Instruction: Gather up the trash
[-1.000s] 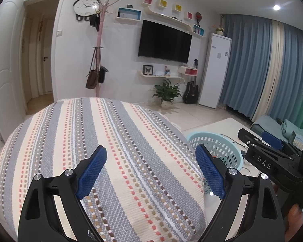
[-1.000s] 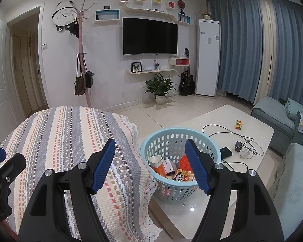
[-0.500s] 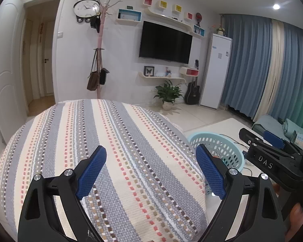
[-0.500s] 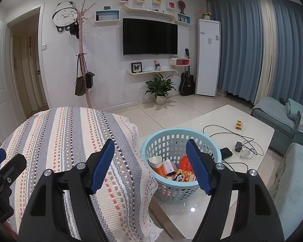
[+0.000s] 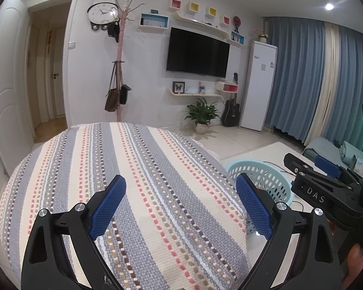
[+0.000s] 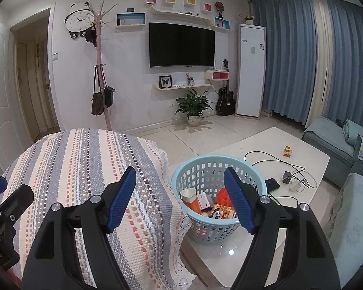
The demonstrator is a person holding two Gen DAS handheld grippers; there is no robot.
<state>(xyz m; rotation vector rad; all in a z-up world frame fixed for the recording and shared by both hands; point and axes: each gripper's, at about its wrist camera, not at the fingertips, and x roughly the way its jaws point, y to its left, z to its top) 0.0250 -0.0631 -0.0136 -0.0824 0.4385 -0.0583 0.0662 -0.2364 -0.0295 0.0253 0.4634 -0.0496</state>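
A light blue plastic basket (image 6: 207, 168) stands on the white coffee table (image 6: 266, 142). It holds trash: a paper cup (image 6: 188, 193), a small box (image 6: 204, 199) and snack wrappers (image 6: 220, 213). Its rim also shows in the left wrist view (image 5: 259, 169). My right gripper (image 6: 180, 200) is open and empty, above the gap between the striped cloth and the basket. My left gripper (image 5: 181, 205) is open and empty above the striped cloth (image 5: 133, 169). The right gripper's body (image 5: 319, 191) shows at the right of the left wrist view.
The striped knitted cloth (image 6: 84, 159) covers a rounded piece of furniture left of the table. On the table lie a cable (image 6: 266, 159), a phone (image 6: 272, 184), a charger (image 6: 287, 176) and a puzzle cube (image 6: 287, 151). A blue sofa (image 6: 336, 145) stands right. A coat stand (image 6: 100, 72) stands behind.
Both views have shifted only slightly; the left gripper has tilted a little upward. Both grippers stay open and empty.
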